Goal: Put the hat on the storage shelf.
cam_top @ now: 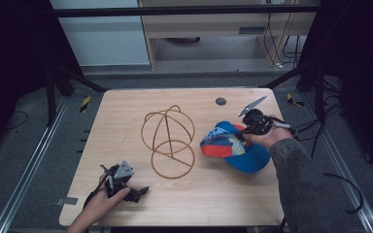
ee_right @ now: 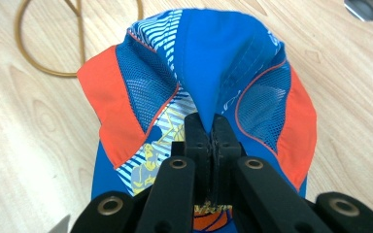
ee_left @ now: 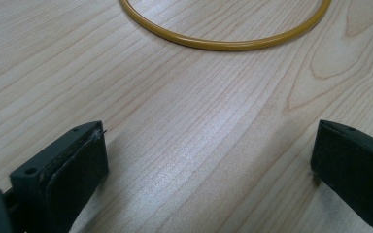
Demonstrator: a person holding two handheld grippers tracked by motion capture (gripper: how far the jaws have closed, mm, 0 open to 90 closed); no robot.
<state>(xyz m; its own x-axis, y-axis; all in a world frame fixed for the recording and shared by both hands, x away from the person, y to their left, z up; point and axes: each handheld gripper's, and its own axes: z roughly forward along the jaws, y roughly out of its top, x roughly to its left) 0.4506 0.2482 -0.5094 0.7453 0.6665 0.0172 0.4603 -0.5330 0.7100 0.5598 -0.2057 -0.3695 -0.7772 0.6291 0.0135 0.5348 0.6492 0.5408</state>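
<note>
Right gripper (ee_right: 211,127) pinching blue cap (cam_top: 233,145) — brim (cam_top: 248,160) toward person

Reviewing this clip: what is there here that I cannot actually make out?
- Cap: printed picture near the right claw, right gripper view, partly covered by the jaws.
- Wire frame: left gripper view cuts it to one arc of the ring.
- Small dark disc on the table: too small in the high view to identify.

The right claw (ee_right: 211,128) pinches a fold of the blue-and-orange cap (ee_right: 209,53) above the wooden table (ee_right: 24,145).
</note>
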